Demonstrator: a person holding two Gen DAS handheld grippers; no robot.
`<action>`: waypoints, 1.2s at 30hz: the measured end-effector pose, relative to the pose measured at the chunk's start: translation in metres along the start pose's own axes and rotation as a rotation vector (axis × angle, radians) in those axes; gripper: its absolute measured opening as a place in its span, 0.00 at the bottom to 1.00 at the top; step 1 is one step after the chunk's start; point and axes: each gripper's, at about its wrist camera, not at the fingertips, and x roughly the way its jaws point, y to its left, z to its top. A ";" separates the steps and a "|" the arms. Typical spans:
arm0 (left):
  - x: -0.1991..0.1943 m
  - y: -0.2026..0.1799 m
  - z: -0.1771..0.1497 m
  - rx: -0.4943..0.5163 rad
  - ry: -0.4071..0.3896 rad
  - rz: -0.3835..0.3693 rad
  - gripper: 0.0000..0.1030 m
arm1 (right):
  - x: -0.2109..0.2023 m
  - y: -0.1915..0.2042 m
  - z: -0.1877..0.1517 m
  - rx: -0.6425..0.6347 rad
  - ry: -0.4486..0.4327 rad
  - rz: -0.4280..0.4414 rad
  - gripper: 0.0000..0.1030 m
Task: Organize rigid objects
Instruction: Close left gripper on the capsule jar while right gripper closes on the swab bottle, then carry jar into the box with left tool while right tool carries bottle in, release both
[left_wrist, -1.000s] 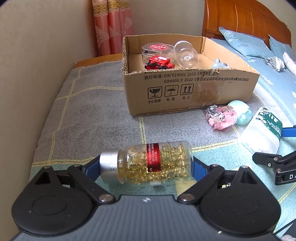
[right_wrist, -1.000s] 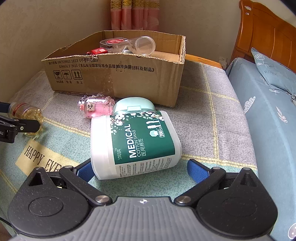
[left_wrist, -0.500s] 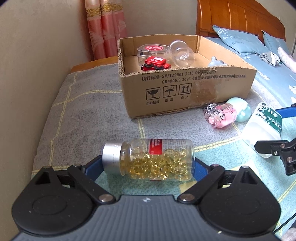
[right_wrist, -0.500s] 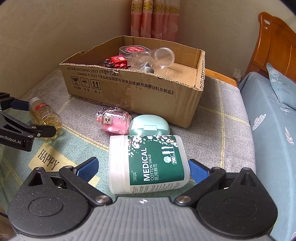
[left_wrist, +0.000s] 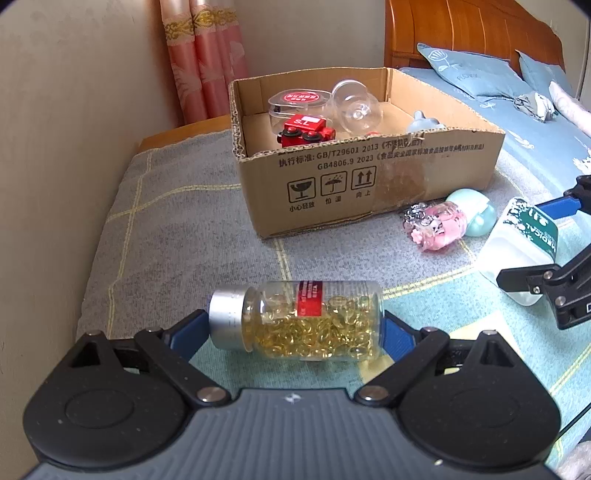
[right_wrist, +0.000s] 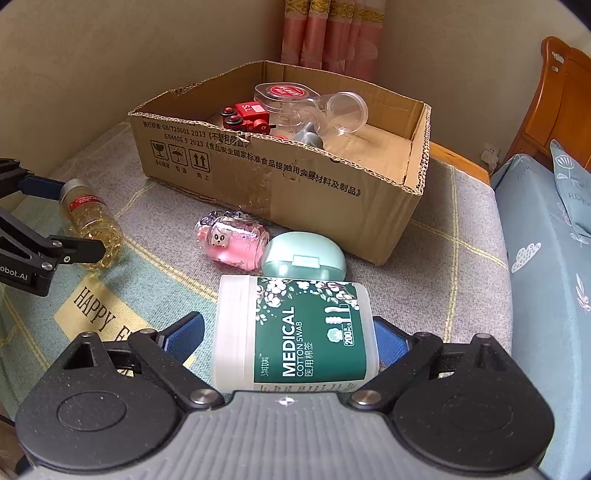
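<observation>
The likeliest failure is a slip on the way to the cardboard box (left_wrist: 369, 173): the left gripper (left_wrist: 295, 328) has the capsule bottle (left_wrist: 299, 321) clamped end to end, one blue pad on the silver cap and the other on the base, and that smooth round glass held lengthwise could pivot or squirt out if the grip is off-centre, with the loose capsules inside shifting the weight. The bottle appears lifted just clear of the blanket (left_wrist: 177, 229), though the fisheye view makes that hard to confirm. The right gripper (right_wrist: 288, 332) is closing around the medical cotton swab tub (right_wrist: 295, 332), which lies on its side between the pads; the right pad looks to be touching the tub, the left one still shows a gap, so a lift begun too early would tip or drop it. The tub also sits just beside the mint green case (right_wrist: 304, 258) and the pink keychain bottle (right_wrist: 232, 240), and a clumsy pull could knock them about. Both grippers point steeply downward over the blanket, side by side, with the box beyond them already holding a red toy train (left_wrist: 304, 131) and clear plastic containers (left_wrist: 354, 107).
</observation>
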 end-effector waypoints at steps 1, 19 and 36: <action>0.000 0.000 0.000 -0.002 0.005 0.000 0.93 | 0.000 0.000 0.000 -0.004 0.003 -0.005 0.91; -0.023 0.001 0.008 0.021 -0.006 -0.034 0.89 | -0.022 -0.007 0.004 -0.047 0.008 0.023 0.85; -0.070 -0.015 0.096 0.136 -0.188 -0.074 0.90 | -0.079 -0.022 0.035 -0.116 -0.121 0.027 0.85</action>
